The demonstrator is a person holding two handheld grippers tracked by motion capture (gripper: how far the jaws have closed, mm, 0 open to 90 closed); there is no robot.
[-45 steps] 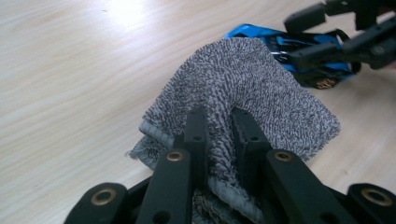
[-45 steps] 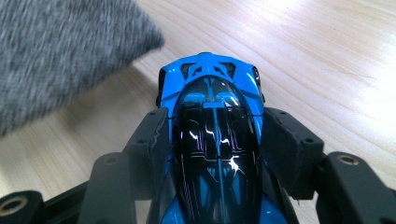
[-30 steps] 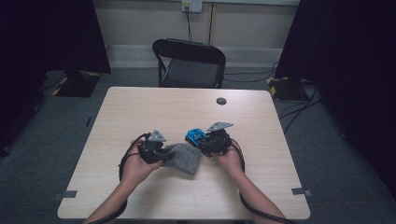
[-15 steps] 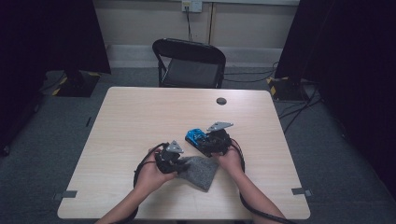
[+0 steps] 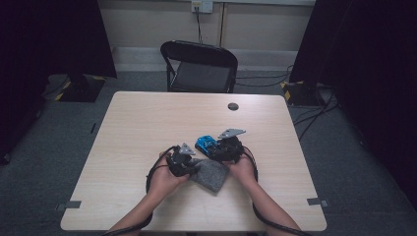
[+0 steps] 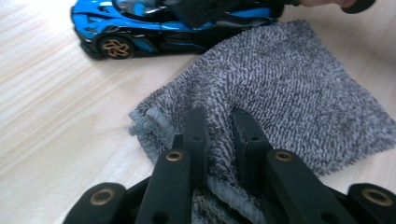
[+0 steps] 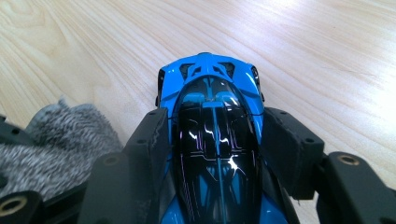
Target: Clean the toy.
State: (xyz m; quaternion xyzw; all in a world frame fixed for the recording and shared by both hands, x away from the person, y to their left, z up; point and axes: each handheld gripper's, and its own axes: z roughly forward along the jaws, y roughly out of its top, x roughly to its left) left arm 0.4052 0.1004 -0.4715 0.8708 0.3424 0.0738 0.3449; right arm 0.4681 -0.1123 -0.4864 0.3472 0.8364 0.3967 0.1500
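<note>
Grippers clamped on cloth and toy car

High view: both hands work near the person's edge of the light wooden table point(image 5: 137, 128). The left gripper point(image 5: 193, 166) points toward the grey cloth point(image 5: 211, 175), which lies on the tabletop between the two hands, and its tip meets the cloth's near-left edge. The right gripper point(image 5: 220, 150), with its grey plate on top, sits just beyond the cloth and reaches the blue toy car point(image 5: 205, 144), which rests on the table touching or just beside the cloth's far side. A small dark round disc point(image 5: 233, 106) lies well apart, toward the table's far edge, and a black folding chair point(image 5: 199, 66) stands behind the table.

Left gripper view: the left gripper point(image 6: 219, 122) has its two black jaws drawn close together, pinching a raised fold of the grey cloth point(image 6: 289, 88) near its fringed edge. The rest of the cloth spreads flat on the wood. Beyond it stands the blue toy car point(image 6: 121, 35), side on, with gold wheels; the other gripper's dark jaw reaches over its roof.

Right gripper view: the right gripper point(image 7: 215, 135) holds its jaws about half open, one pad pressed on each flank of the blue toy car point(image 7: 210, 79), whose glossy black canopy runs between them and whose end points away over the table. The grey cloth point(image 7: 60, 135) lies bunched just beside the car at lower left.
</note>
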